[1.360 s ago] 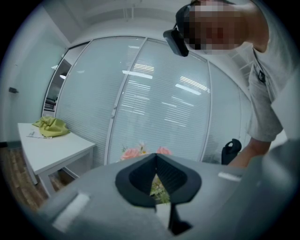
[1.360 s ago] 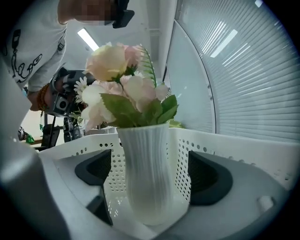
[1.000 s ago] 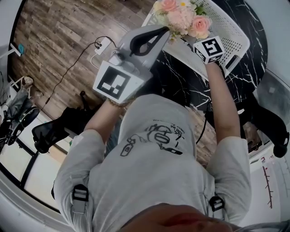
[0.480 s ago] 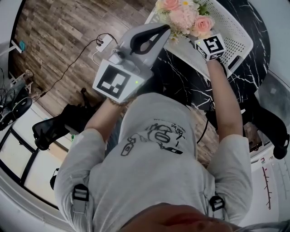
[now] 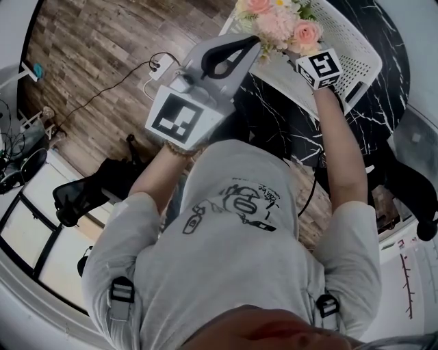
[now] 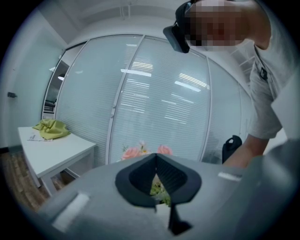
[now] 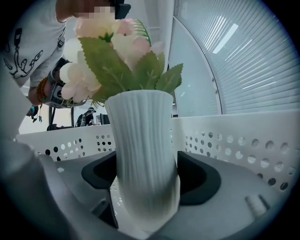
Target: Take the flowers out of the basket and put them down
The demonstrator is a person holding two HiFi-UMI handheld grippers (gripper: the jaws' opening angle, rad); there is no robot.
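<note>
Pink and cream flowers (image 5: 277,20) stand in a ribbed white vase (image 7: 145,154) inside a white perforated basket (image 5: 356,61) on the black marble table (image 5: 274,109). My right gripper (image 5: 301,55) reaches into the basket. Its jaws are closing around the lower vase, which stands between the pads (image 7: 199,176); a firm press does not show. The leaves and blooms (image 7: 112,51) rise above the right gripper (image 7: 147,176). My left gripper (image 5: 250,44) is shut on nothing, held up just left of the flowers. The left gripper (image 6: 156,157) looks past the blooms (image 6: 140,151).
A power strip (image 5: 159,68) with its cable lies on the wood floor at the left. A black office chair (image 5: 75,198) stands lower left. A white side table (image 6: 56,154) carries a green cloth (image 6: 51,127). The basket wall (image 7: 234,140) rings the vase.
My right gripper has edged a little farther in under the flowers. The left gripper has shifted slightly up and right, still shut.
</note>
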